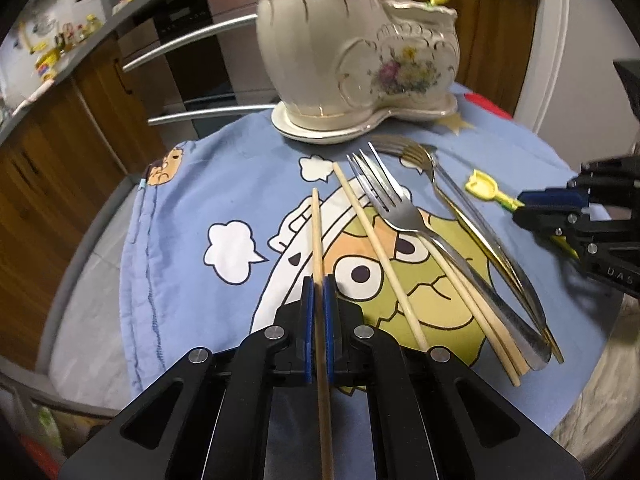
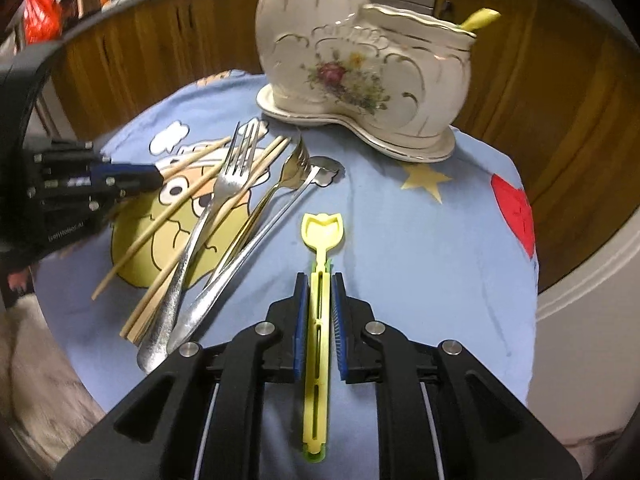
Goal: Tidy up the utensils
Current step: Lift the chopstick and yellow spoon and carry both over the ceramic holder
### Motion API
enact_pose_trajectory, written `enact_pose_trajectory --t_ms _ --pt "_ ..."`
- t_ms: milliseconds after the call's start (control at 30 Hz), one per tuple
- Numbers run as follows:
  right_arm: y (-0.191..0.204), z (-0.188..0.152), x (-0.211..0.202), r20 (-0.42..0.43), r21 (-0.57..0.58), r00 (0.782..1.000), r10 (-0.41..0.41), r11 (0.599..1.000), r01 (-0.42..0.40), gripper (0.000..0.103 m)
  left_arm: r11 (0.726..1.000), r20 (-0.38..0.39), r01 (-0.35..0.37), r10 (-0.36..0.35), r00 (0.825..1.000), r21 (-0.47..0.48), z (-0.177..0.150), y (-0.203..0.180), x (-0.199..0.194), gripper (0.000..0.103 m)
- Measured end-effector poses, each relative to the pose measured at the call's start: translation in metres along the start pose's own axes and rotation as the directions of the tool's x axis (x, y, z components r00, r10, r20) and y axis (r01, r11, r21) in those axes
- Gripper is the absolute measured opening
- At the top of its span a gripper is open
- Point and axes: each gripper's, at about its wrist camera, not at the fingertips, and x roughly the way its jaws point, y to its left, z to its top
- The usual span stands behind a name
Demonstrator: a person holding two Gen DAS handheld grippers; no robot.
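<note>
Nearest, the left hand-held gripper (image 1: 318,280) is clamped on 1 wooden chopstick (image 1: 317,232), its blue pads (image 1: 306,320) pressed against the stick from both sides. The chopstick runs straight out between the fingers and ends over the cartoon-print blue cloth (image 1: 248,160) that covers the worktop.

Likewise, the right hand-held gripper (image 2: 319,278) is clamped on a yellow plastic utensil (image 2: 321,232). Its slotted handle lies between the blue pads (image 2: 301,320), and its tulip-shaped head points ahead, low over the cloth (image 2: 420,248); whether it touches the cloth cannot be told.

Just beyond, between the 2 grippers, the loose utensils lie in a fan on the cloth. In the left wrist view, 1 single chopstick (image 1: 380,256) lies just right of the held one, then a large steel fork (image 1: 394,208) crossing a pair of chopsticks (image 1: 480,312). Beside these are a gold-toned fork (image 1: 420,158) and a long-handled steel utensil (image 1: 504,264), its head too unclear to name. Their handles overlap toward the near right.

Farther back, a cream ceramic holder (image 1: 344,52) stands upright on its matching base. It is shaped like a boot, trimmed in gold and painted with flowers. It has a tall compartment and a lower one. From the lower one a second yellow utensil (image 2: 480,20) sticks out, leaning to the right.

Behind the worktop are wooden cabinet fronts (image 2: 152,52).
</note>
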Motion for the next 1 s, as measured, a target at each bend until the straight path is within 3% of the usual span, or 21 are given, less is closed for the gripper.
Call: enact_pose_trajectory --t_ms 67,167,367,467,633,767,900,1000 --pt "-0.006 0.004 0.002 -0.029 0.005 0.999 0.021 1.0 -0.021 0.018 1.0 -0.028 0.003 -0.003 1.0 0.011 0.003 0.003 0.001 0.012" --pt "-0.018 0.009 0.005 -0.072 0.027 0.993 0.089 0.996 -0.087 0.018 0.999 -0.031 0.045 -0.046 0.998 -0.023 0.005 0.012 0.003 0.013" --pt "-0.023 0.006 0.003 -0.071 0.021 0.991 0.117 0.993 -0.116 0.01 0.996 0.01 0.064 -0.063 0.998 -0.067 0.0 0.019 0.002 0.005" --pt "-0.029 0.002 -0.005 -0.016 0.05 0.991 0.134 0.99 -0.133 0.01 0.995 0.032 0.057 -0.054 0.998 -0.081 -0.001 0.02 0.001 0.005" --pt "-0.041 -0.004 -0.033 0.146 0.107 0.974 0.174 0.976 -0.191 0.01 0.993 0.127 0.05 -0.037 0.991 -0.104 0.0 0.023 -0.016 0.005" --pt "-0.041 0.003 -0.057 0.289 0.106 0.946 0.15 0.977 -0.187 0.01 0.987 0.243 0.068 -0.031 0.97 -0.145 0.006 0.031 -0.037 0.005" --pt "-0.045 0.015 -0.071 0.425 0.129 0.899 0.105 0.976 -0.176 0.01 0.982 0.381 0.09 -0.019 0.924 -0.168 0.011 0.035 -0.059 0.005" --pt "-0.053 0.024 -0.08 0.519 0.161 0.85 0.09 0.966 -0.201 0.01 0.982 0.451 0.101 -0.018 0.893 -0.162 0.015 0.033 -0.07 0.005"
